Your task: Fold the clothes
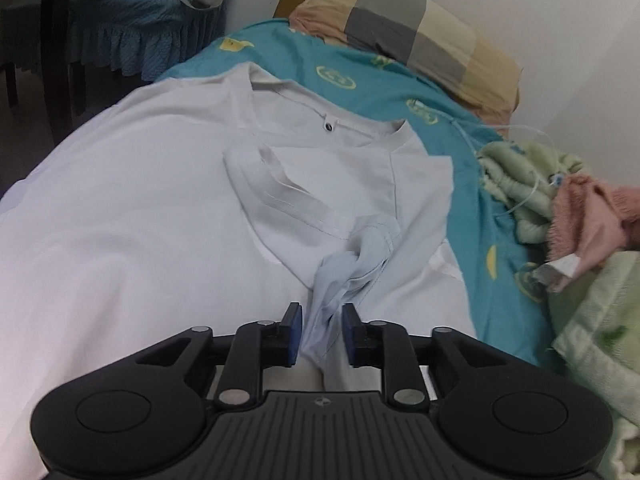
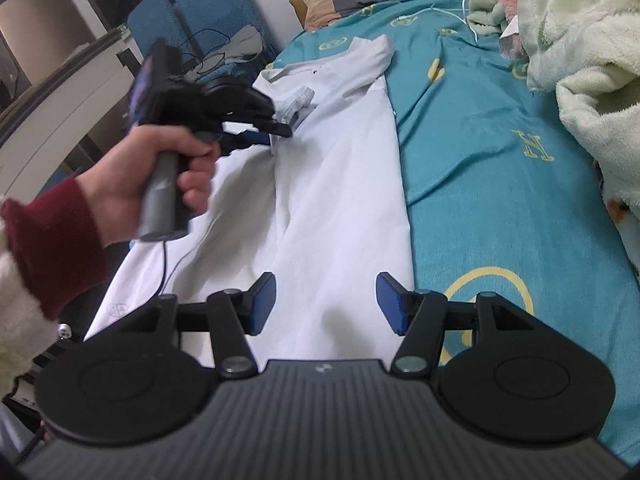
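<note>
Sleeve [image 1: 340, 276] end (hidden) between left gripper [image 1: 320, 334] pads

Left gripper [image 1: 320, 330] parted, angled down — left hand [image 2: 160, 172] round its handle; right gripper [image 2: 326, 304] wide.

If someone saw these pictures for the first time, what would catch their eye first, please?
Probably the white shirt spread over the teal bedsheet, one sleeve bunched between the pads of the left tongs. Next, the right tongs hanging open over the shirt's near end, and the fluffy green blanket heaped at the right.
</note>
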Tool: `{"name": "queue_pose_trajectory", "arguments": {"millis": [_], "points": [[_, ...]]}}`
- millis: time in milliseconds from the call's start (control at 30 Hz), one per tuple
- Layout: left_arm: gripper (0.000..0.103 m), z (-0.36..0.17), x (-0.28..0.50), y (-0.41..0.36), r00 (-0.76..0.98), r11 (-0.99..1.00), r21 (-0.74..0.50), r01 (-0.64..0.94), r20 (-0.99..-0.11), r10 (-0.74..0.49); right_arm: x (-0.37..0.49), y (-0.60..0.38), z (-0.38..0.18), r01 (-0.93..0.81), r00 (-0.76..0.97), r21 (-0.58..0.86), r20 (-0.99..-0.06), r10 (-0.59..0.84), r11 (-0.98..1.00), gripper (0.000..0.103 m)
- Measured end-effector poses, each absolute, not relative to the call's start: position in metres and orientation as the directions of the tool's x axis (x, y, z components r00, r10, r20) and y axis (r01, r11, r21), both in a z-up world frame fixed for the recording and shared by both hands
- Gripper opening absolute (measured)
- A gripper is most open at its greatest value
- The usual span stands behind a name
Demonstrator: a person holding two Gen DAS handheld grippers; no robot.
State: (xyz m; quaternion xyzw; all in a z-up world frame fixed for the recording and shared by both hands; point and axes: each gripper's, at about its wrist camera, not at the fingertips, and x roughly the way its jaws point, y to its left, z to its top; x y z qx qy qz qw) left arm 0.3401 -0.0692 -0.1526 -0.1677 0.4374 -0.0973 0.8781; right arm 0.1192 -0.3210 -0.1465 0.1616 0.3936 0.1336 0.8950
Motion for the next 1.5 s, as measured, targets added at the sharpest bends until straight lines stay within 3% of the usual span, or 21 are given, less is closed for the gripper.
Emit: {"name": "queue_pose_trajectory", "arguments": {"millis": [133,233,400,567,800,900,1000,1067,1167,1233,1367,1500], "points": [[0.067,-0.132,0.306,-0.005,0.653,0.893,-0.447,-0.05,-0.691,-0.309,0.115,-0.324,-0.145,-0.102,0.666,0.401,-0.652,0.362,0.911,0.059],[0.079,-0.126,0.289,0.057,0.685,0.855,-0.491,-0.166,-0.681,-0.258,0.113,-0.325,-0.145,-0.087,0.669,0.395,-0.657,0.347,0.915,0.059],[0.08,-0.143,0.281,0.163,0.718,0.704,-0.601,-0.378,-0.671,-0.187,0.108,-0.323,-0.144,-0.07,0.675,0.37,-0.667,0.317,0.926,0.059],[0.081,-0.172,0.303,0.214,0.705,0.631,-0.617,-0.47,-0.692,-0.152,0.111,-0.317,-0.148,-0.05,0.658,0.325,-0.7,0.276,0.944,0.059],[0.082,-0.25,0.348,0.233,0.665,0.447,-0.714,-0.539,-0.686,-0.295,0.125,-0.315,-0.158,-0.002,0.636,0.308,-0.734,0.238,0.952,0.059],[0.082,-0.274,0.357,0.238,0.69,0.408,-0.739,-0.536,-0.662,-0.292,0.134,-0.313,-0.166,0.015,0.62,0.307,-0.749,0.232,0.951,0.059],[0.079,-0.292,0.364,0.244,0.715,0.365,-0.766,-0.529,-0.634,-0.295,0.143,-0.31,-0.173,0.015,0.607,0.318,-0.756,0.244,0.948,0.059],[0.07,-0.297,0.372,0.247,0.722,0.362,-0.767,-0.53,-0.632,-0.283,0.147,-0.308,-0.177,0.011,0.601,0.322,-0.759,0.251,0.947,0.059],[0.039,-0.288,0.383,0.246,0.732,0.424,-0.75,-0.507,-0.635,-0.247,0.15,-0.304,-0.178,-0.007,0.61,0.31,-0.752,0.25,0.951,0.059],[0.007,-0.275,0.391,0.242,0.742,0.489,-0.726,-0.483,-0.636,-0.213,0.151,-0.303,-0.177,-0.013,0.616,0.304,-0.748,0.247,0.953,0.059],[0.004,-0.222,0.398,0.222,0.769,0.678,-0.595,-0.432,-0.635,-0.067,0.151,-0.304,-0.174,-0.011,0.625,0.326,-0.736,0.261,0.945,0.059],[0.003,-0.153,0.402,0.175,0.807,0.877,-0.359,-0.321,-0.589,0.054,0.145,-0.307,-0.168,-0.005,0.641,0.353,-0.716,0.274,0.936,0.059]]}}
